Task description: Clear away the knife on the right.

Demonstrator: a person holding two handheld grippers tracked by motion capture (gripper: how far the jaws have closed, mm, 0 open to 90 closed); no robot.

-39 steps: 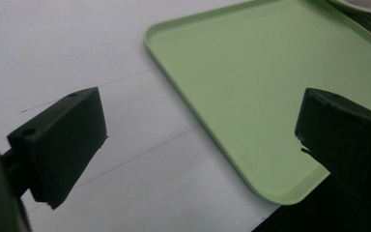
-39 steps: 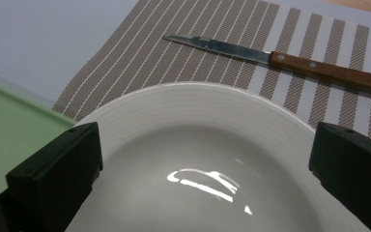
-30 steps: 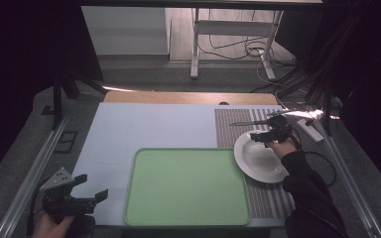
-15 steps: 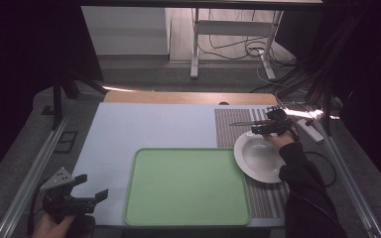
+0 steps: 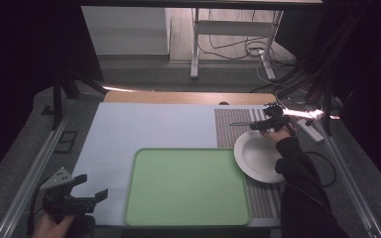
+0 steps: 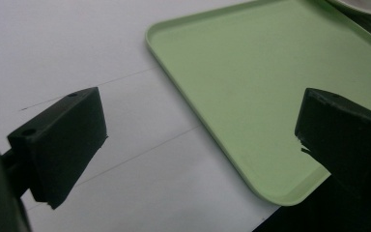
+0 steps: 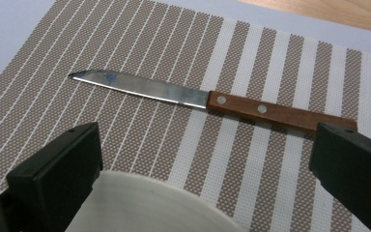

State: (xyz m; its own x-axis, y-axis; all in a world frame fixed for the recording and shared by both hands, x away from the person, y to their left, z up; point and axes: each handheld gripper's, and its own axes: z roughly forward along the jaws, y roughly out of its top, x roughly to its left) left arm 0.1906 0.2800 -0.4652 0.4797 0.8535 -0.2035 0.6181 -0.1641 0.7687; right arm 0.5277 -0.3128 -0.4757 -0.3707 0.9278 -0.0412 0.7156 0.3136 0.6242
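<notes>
Striped mat bears knife; right gripper jaws wide, empty

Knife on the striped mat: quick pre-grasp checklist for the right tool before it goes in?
1. Right tool open: ok, jaws stand wide apart.
2. Knife in line: ok, it lies flat on the striped mat ahead of the jaws.
3. Handle free: ok, nothing lies on it.
4. Jaws clear of the knife: cannot tell, the right jaw overlaps the handle's end.
5. White plate out of the way: ok, its rim sits nearer than the knife.
6. Left tool out of the way: ok, open by the green tray.
</notes>
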